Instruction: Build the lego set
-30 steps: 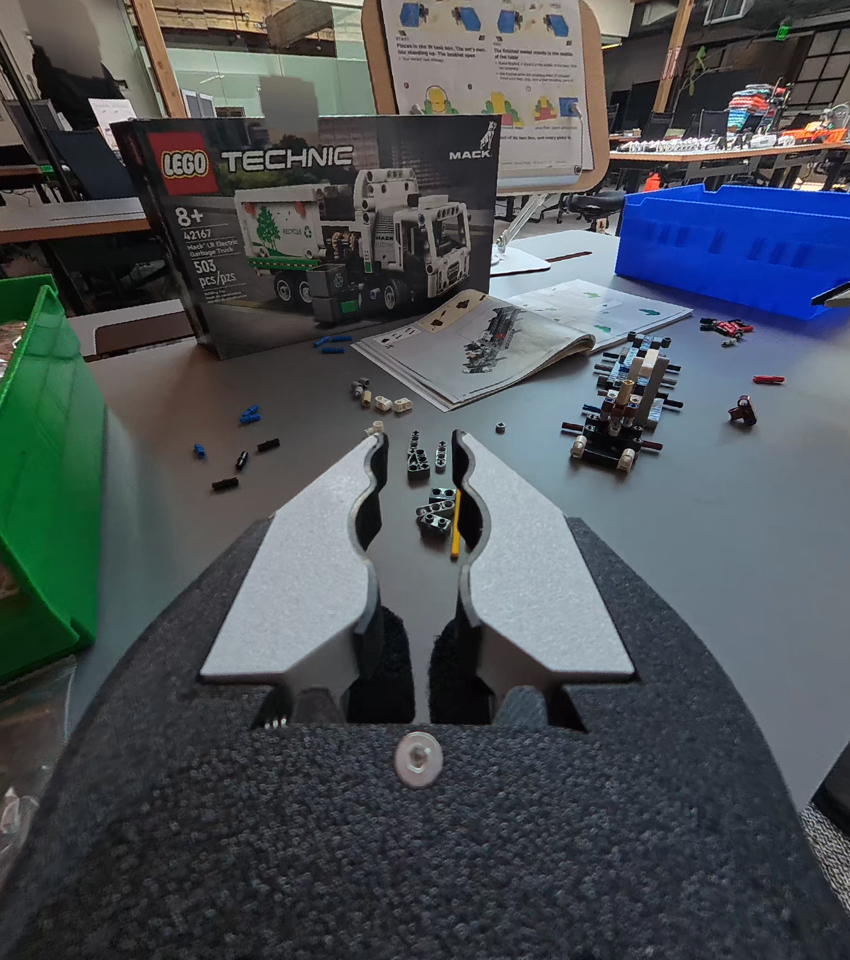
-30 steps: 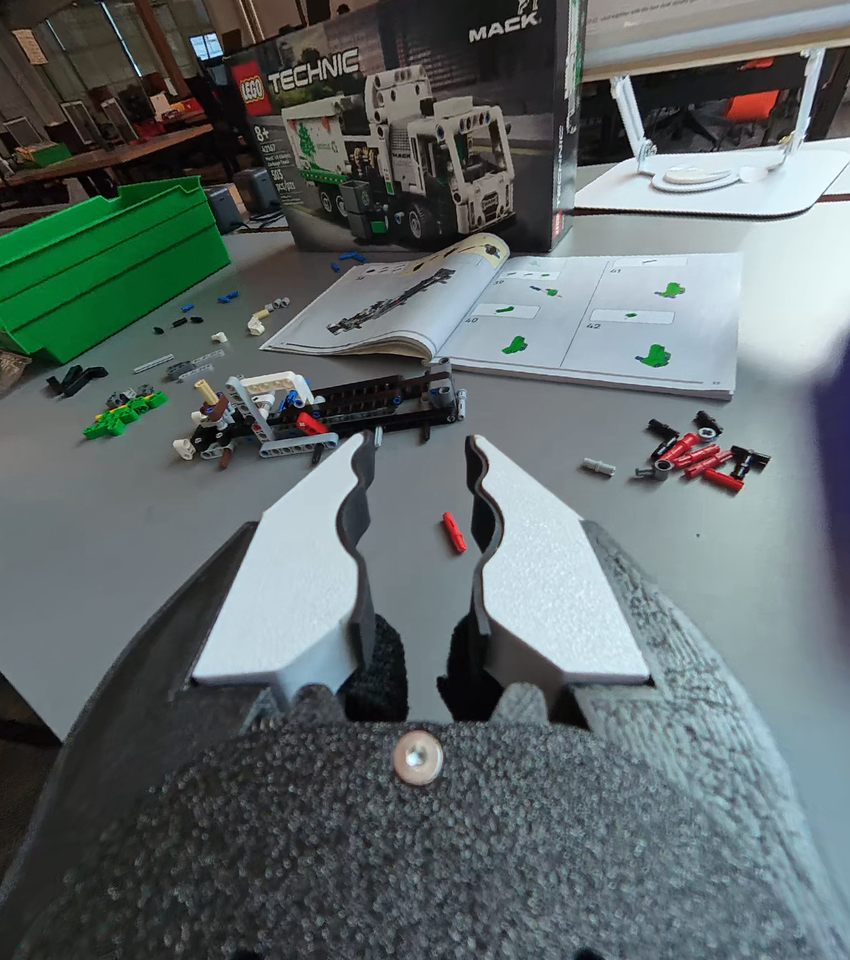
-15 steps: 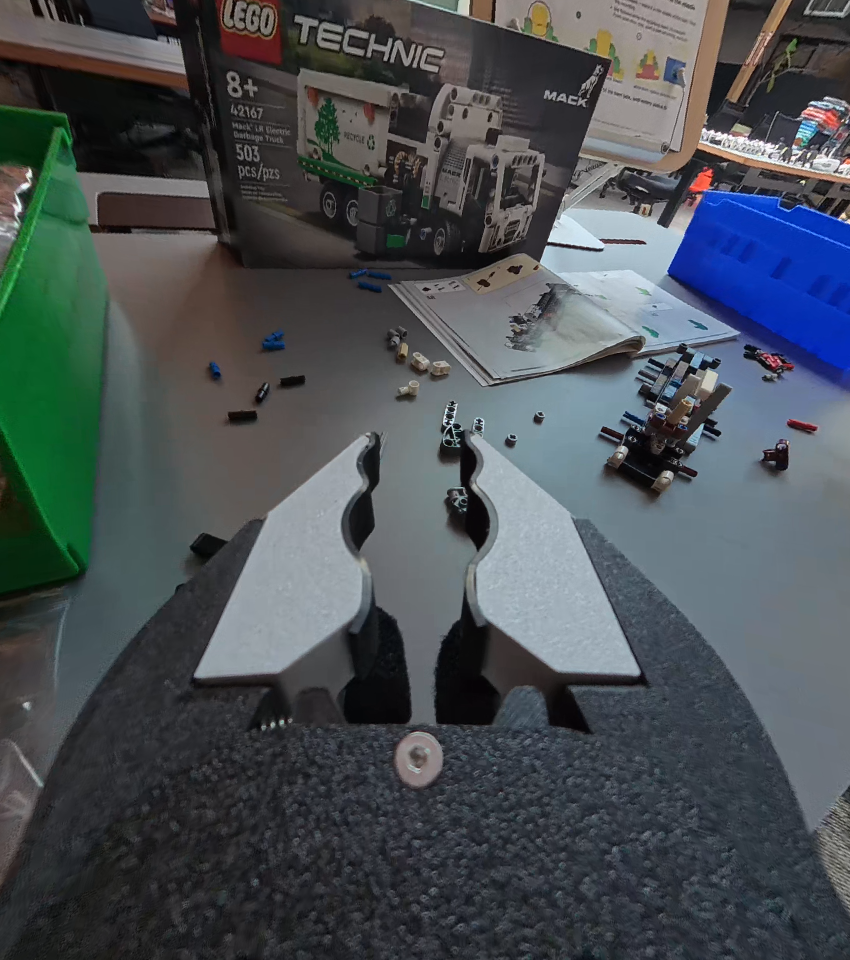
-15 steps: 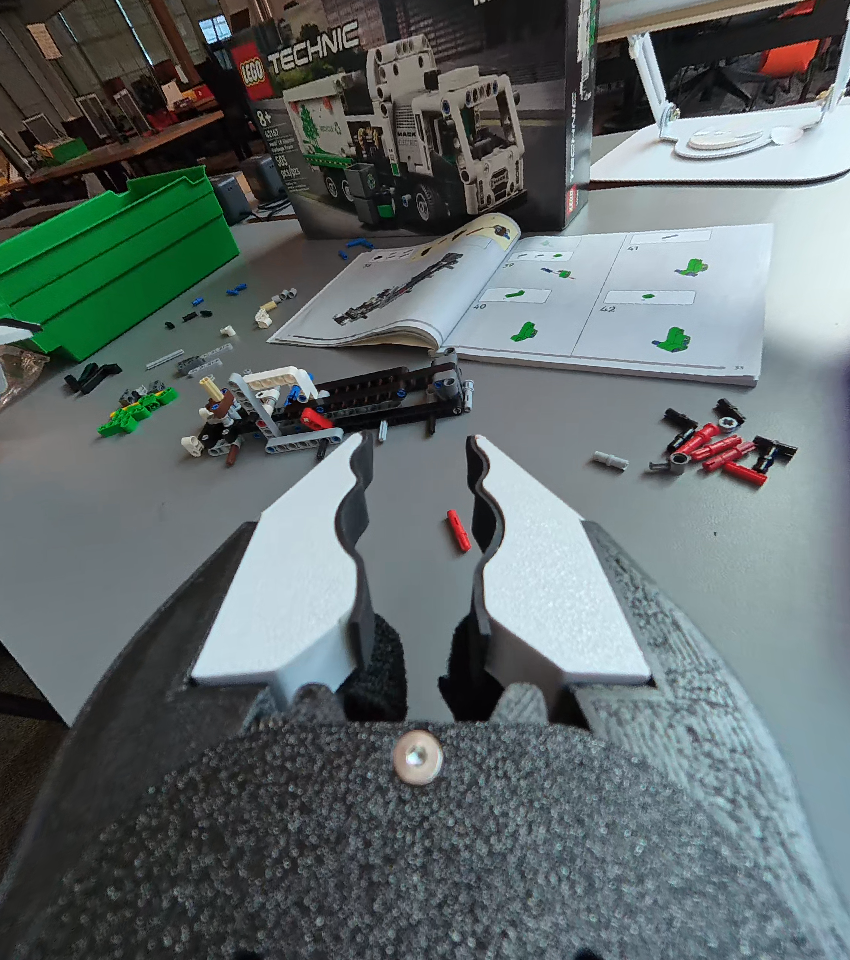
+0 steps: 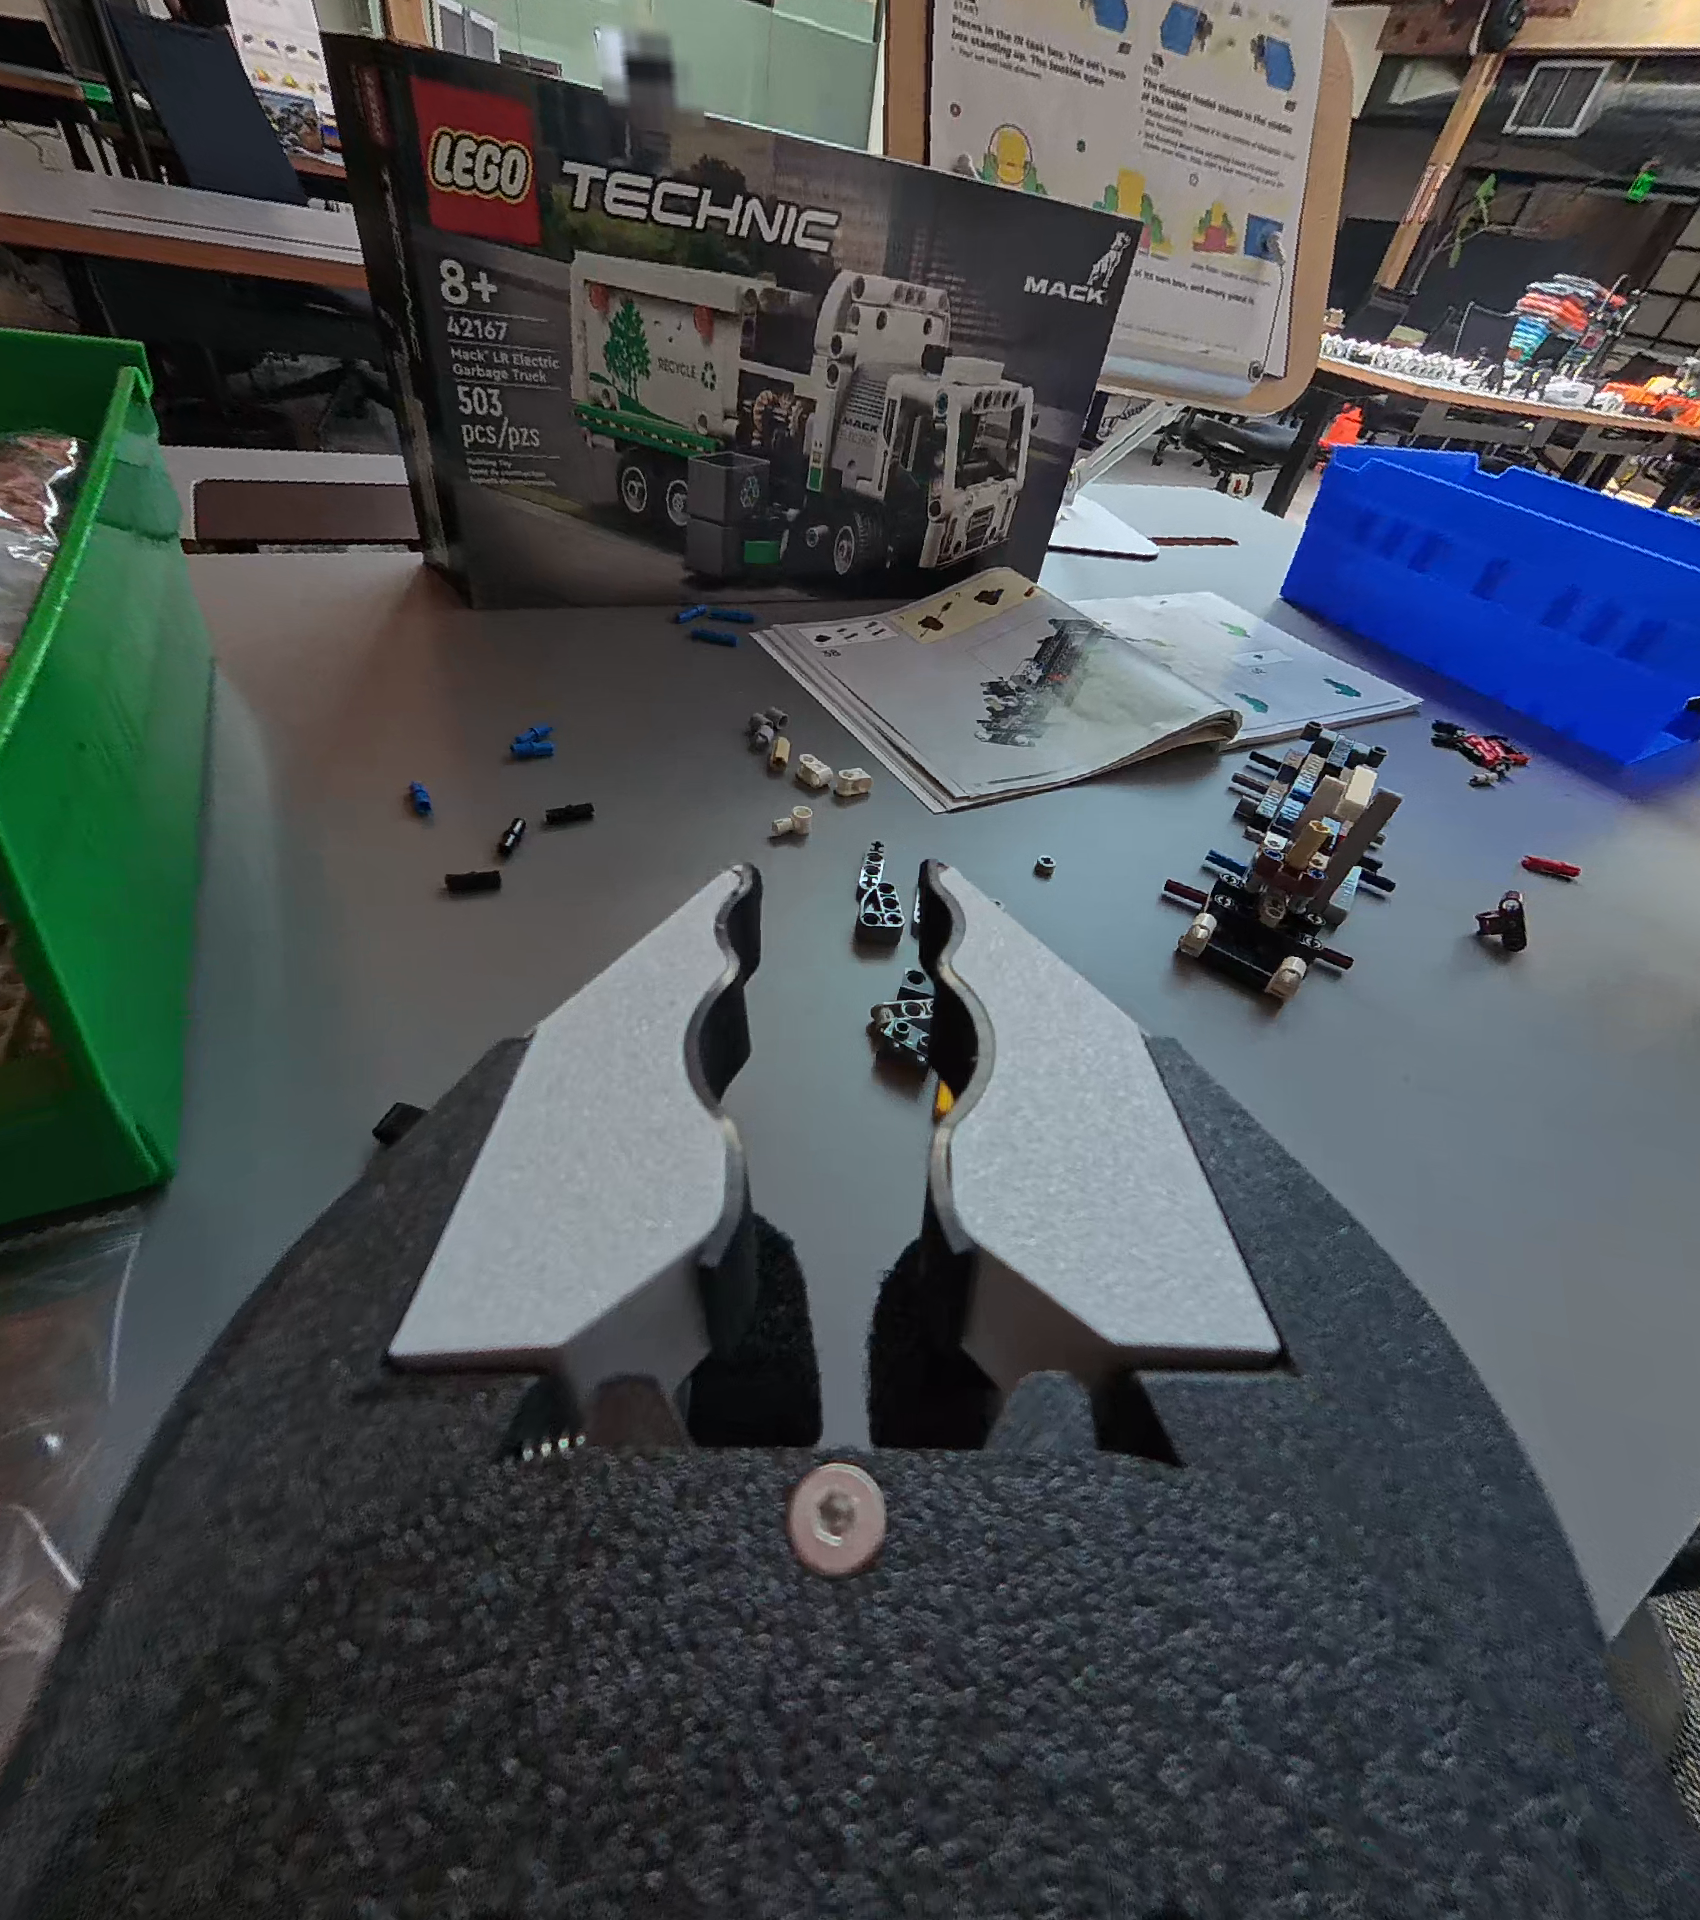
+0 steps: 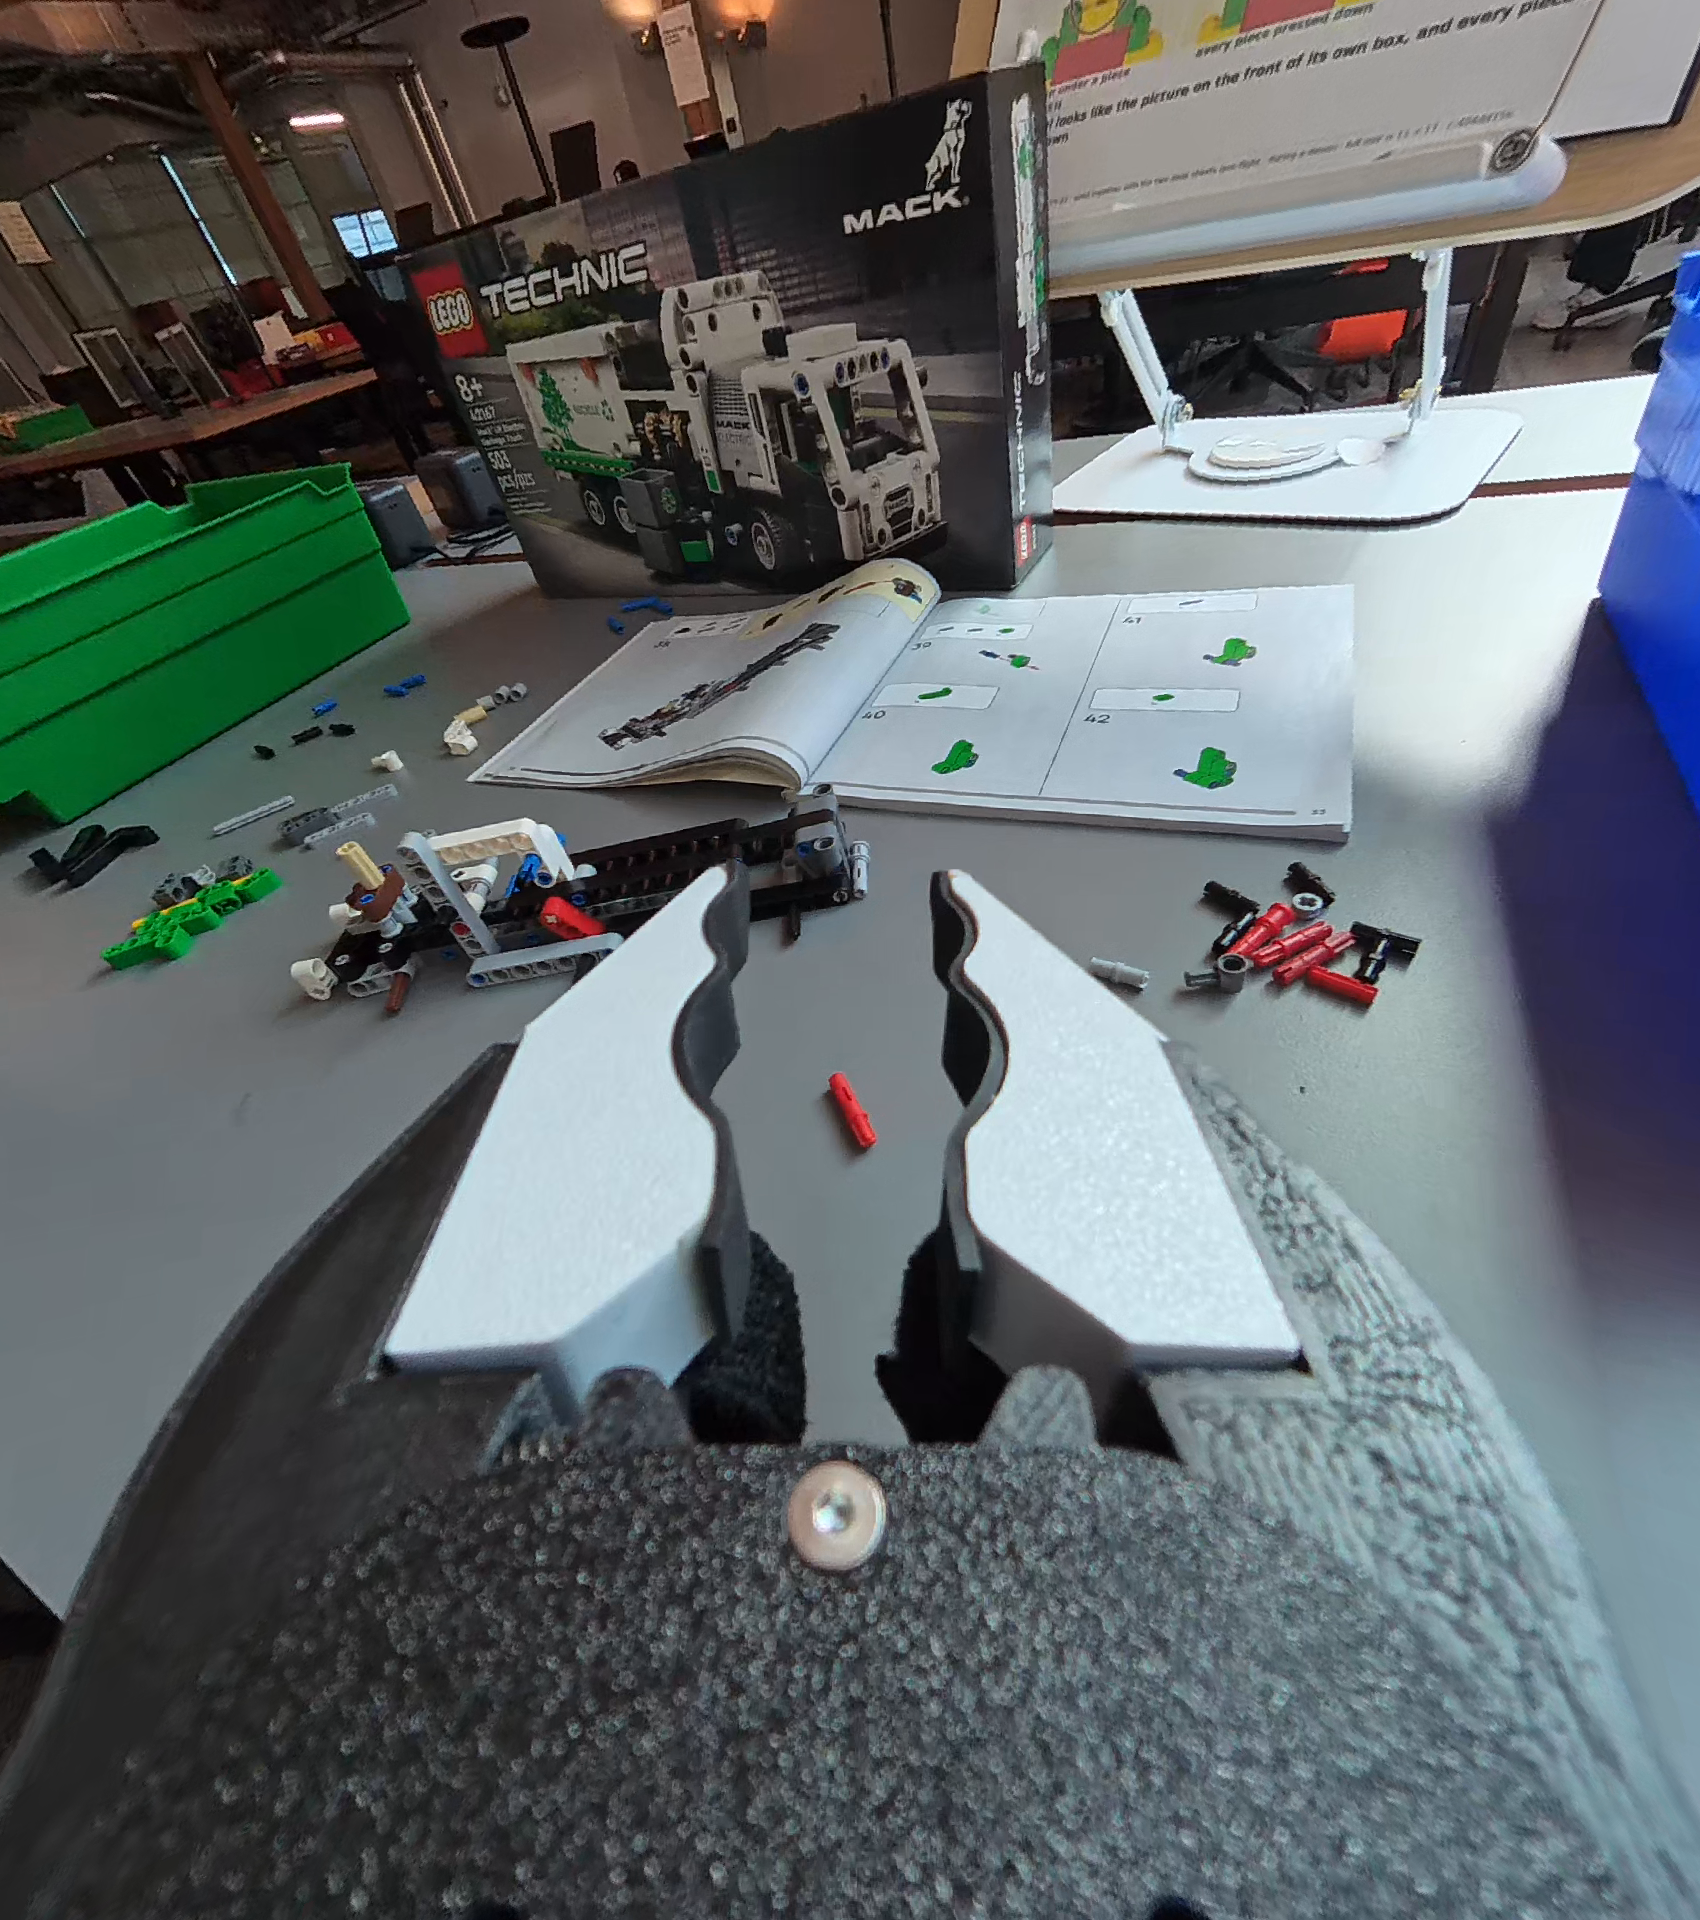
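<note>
The half-built truck chassis (image 6: 597,894) lies on the grey table (image 6: 150,1143), ahead and left of my right gripper (image 6: 835,883); it also shows in the left wrist view (image 5: 1282,883). My right gripper is open and empty, with a loose red pin (image 6: 851,1110) on the table between its fingers. My left gripper (image 5: 835,878) is open and empty over small dark grey pieces (image 5: 893,966) lying on the table. The open instruction booklet (image 6: 981,707) lies behind the chassis. A green sub-assembly (image 6: 191,909) lies left of the chassis.
The set's box (image 5: 732,343) stands at the back. A green bin (image 5: 67,790) with plastic bags is at the left, a blue bin (image 5: 1532,613) at the right. Red and black pins (image 6: 1293,940) lie right of my right gripper; blue, black and tan pins (image 5: 555,800) are scattered mid-table. The left gripper's tips are roughly 40 centimetres from the right gripper's.
Both grippers have stayed open and empty. The left view has shifted and tilted over the dark pieces. The right view has drawn a little closer to the chassis, the red pin still between its fingers.
</note>
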The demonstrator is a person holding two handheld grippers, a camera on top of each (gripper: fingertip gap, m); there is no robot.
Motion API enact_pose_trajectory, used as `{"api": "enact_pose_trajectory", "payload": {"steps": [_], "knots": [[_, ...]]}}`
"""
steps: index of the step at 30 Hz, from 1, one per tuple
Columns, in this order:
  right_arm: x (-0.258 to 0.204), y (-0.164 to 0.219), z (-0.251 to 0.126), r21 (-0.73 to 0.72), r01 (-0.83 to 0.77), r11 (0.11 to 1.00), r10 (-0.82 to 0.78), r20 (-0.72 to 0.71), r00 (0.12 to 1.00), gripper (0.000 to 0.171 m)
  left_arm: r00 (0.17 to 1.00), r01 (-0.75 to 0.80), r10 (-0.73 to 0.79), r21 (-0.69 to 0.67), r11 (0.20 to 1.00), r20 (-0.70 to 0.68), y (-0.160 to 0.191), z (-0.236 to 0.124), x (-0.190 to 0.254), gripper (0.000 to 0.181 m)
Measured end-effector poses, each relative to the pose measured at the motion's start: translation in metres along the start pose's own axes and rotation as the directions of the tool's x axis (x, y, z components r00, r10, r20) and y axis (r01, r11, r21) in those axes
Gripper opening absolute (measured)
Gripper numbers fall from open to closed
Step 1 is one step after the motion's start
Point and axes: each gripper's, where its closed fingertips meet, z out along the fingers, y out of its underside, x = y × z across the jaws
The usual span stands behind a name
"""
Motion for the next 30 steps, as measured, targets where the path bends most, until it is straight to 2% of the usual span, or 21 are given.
{"api": "enact_pose_trajectory", "payload": {"steps": [5,8,13,30], "knots": [[0.0043,0.0014,0.0011,-0.012,-0.026,1.000,0.026,-0.010,1.000,0.035,1.000,-0.018,0.018,-0.013,1.000,0.019,0.0017,0.0015,-0.0005,0.028],[0.0043,0.0024,0.0019,-0.021,-0.033,0.999,0.033,-0.005,0.999,0.035,0.998,-0.030,0.029,0.037,0.999,0.048,-0.0049,-0.0030,-0.0027,0.022],[0.0053,-0.0004,-0.0004,0.002,-0.027,1.000,0.027,-0.018,0.999,0.035,0.999,-0.011,0.011,0.013,1.000,0.039,-0.0017,-0.0007,-0.0036,0.029],[0.0062,-0.0019,-0.0017,0.013,-0.013,1.000,0.013,-0.031,0.999,0.035,0.995,-0.069,0.070,-0.025,0.997,0.072,0.0032,0.0030,-0.0019,0.029]]}}
